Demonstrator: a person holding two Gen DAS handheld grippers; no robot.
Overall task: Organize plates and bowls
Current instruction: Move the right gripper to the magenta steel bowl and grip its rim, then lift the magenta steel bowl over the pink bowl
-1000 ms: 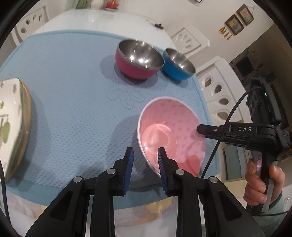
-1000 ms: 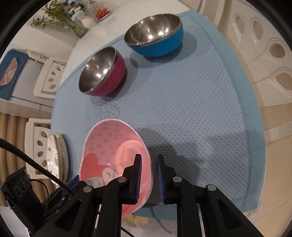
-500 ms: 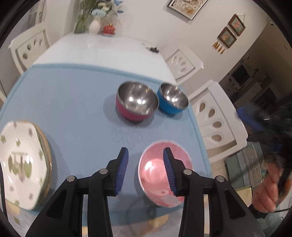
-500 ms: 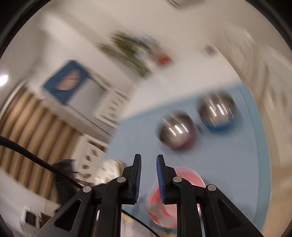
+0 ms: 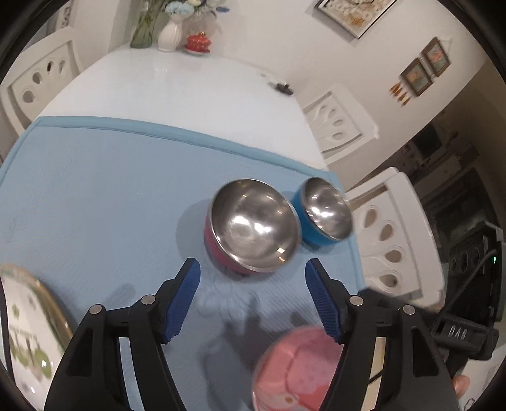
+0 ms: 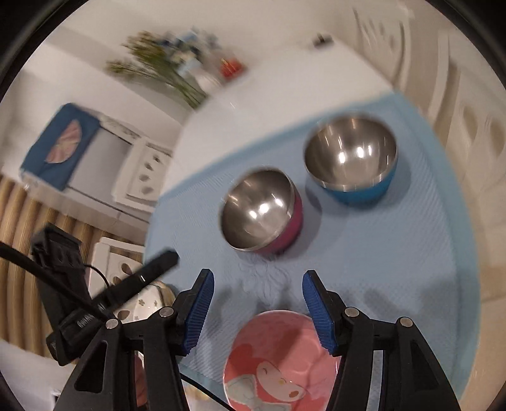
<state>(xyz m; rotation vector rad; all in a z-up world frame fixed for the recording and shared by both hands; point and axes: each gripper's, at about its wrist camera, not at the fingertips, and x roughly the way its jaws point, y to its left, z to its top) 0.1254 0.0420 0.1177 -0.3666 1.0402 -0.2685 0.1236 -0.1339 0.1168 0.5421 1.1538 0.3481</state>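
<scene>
A pink cartoon bowl (image 5: 297, 370) (image 6: 278, 363) rests on the blue mat (image 5: 95, 196) near its front edge. A steel bowl with a magenta outside (image 5: 253, 224) (image 6: 261, 210) stands mid-mat, and a steel bowl with a blue outside (image 5: 324, 213) (image 6: 352, 158) sits beside it. A stack of floral plates (image 5: 28, 335) lies at the mat's left. My left gripper (image 5: 253, 300) is open and empty above the mat. My right gripper (image 6: 257, 311) is open and empty above the pink bowl.
The white table (image 5: 177, 85) carries a vase of flowers (image 5: 169, 30) and a small red dish (image 5: 197, 42) at the far end. White chairs (image 5: 392, 240) stand along the right side and one at the far left (image 5: 38, 82).
Both grippers have opened wide and pulled up and back. The pink bowl, held tilted by the right gripper a second ago, now rests flat on the mat.
</scene>
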